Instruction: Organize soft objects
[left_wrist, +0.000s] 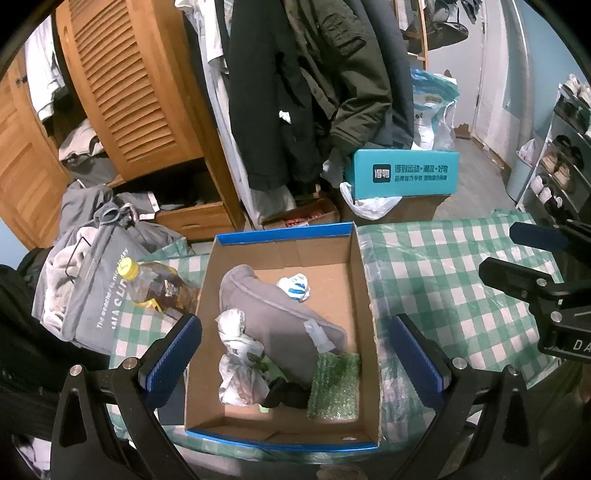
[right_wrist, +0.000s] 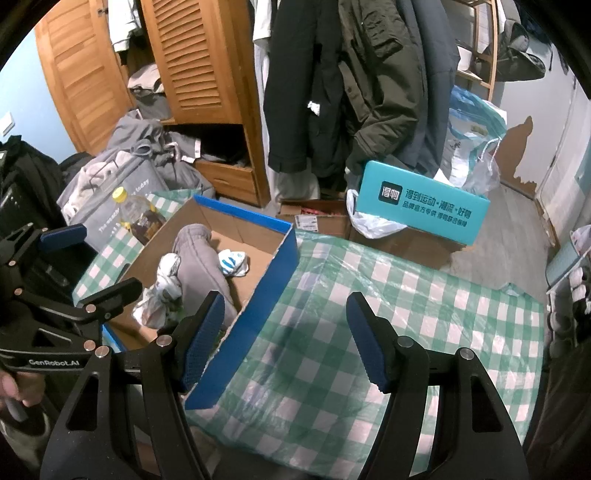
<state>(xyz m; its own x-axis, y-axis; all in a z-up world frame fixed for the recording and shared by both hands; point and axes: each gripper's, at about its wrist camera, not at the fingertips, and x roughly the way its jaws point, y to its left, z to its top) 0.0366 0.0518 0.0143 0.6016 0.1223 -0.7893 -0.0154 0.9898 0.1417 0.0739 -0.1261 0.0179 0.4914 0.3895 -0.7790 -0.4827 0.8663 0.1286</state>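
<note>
An open cardboard box with a blue rim (left_wrist: 364, 280) (right_wrist: 280, 254) sits on the green checked table. In it lie a grey folded garment (left_wrist: 273, 314) (right_wrist: 199, 266), a white-blue balled sock (left_wrist: 295, 288) (right_wrist: 232, 261), a knotted white plastic bag (left_wrist: 240, 358) (right_wrist: 162, 291), a green bubble-wrap piece (left_wrist: 334, 384) and a small black item (left_wrist: 286, 393). My left gripper (left_wrist: 291, 358) is open and empty, hovering over the box's near end. My right gripper (right_wrist: 284, 332) is open and empty above the tablecloth, just right of the box wall.
A yellow-capped bottle (left_wrist: 159, 286) (right_wrist: 138, 218) lies left of the box. A grey laundry bag (left_wrist: 92, 295) hangs off the table's left. A teal shoebox (left_wrist: 402, 173) (right_wrist: 421, 206), hanging coats and a wooden wardrobe stand behind. Checked tablecloth (right_wrist: 406, 306) spreads right.
</note>
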